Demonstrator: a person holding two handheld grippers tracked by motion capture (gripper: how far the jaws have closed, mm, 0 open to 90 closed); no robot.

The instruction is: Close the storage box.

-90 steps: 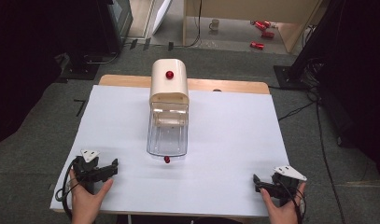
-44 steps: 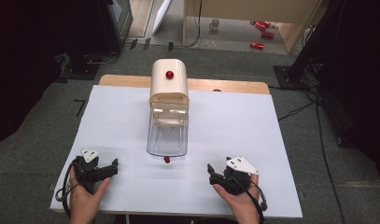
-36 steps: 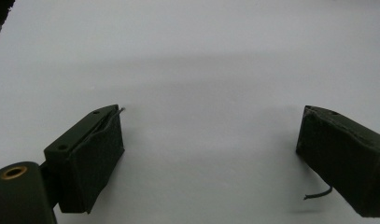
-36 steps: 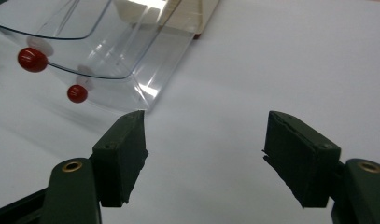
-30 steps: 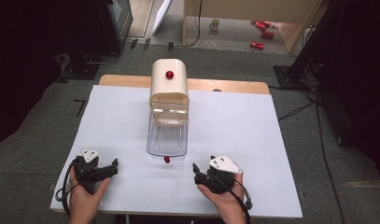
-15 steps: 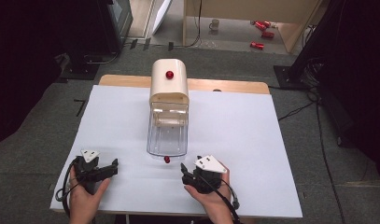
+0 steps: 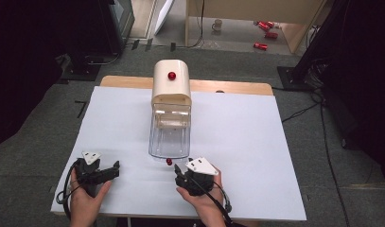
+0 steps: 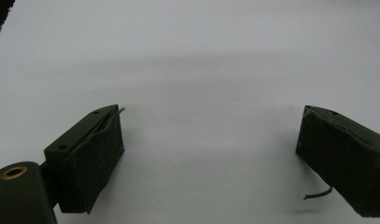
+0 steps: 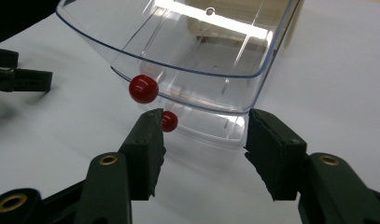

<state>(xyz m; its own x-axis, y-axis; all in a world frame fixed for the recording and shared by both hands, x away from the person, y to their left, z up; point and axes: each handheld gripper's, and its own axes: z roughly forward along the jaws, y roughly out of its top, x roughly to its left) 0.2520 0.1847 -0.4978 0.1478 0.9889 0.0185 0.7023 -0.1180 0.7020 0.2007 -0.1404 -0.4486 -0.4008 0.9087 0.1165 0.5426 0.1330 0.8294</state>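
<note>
Red knob on the clear drawer of the cream dispenser sits at mid-bench, near the front edge. The right gripper has slid in from the right side and now lies just beside it, jaws narrowing but empty, probably lining up a pinch. The left gripper rests wide open, unmoved

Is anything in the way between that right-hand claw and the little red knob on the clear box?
Nothing visible blocks it. The right gripper has its jaws apart, just been closing, with only bare white table ahead. The red knob on the clear drawer sits just above and left of the left jaw, untouched.
</note>
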